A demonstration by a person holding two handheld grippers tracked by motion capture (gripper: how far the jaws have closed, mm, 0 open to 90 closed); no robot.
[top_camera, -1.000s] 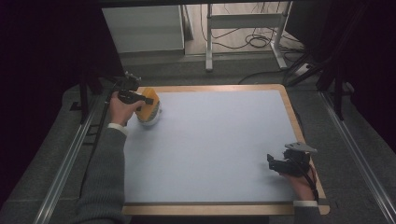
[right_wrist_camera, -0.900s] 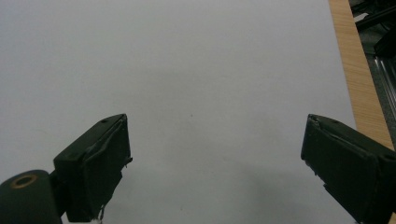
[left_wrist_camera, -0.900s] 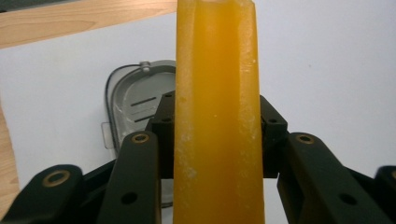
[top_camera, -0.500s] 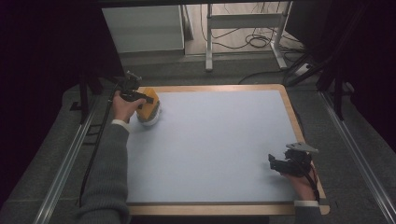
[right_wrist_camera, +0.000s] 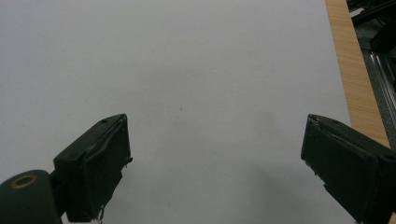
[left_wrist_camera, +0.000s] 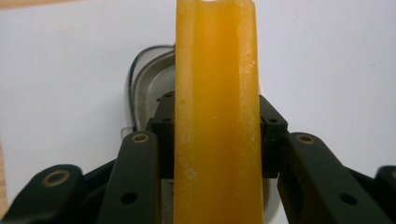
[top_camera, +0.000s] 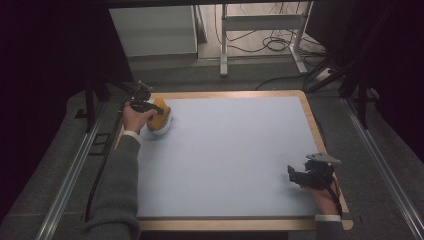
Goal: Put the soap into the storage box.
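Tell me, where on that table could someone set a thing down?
Nearly anywhere: the pale mat lies bare from the orange block and white bowl at its far left corner to the right tongs near the front right. Only that far corner is crowded.

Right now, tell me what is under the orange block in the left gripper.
Under the orange block, clamped in the left gripper, sits a pale dish on the white mat. The block covers the dish's middle, so its contents stay unseen.
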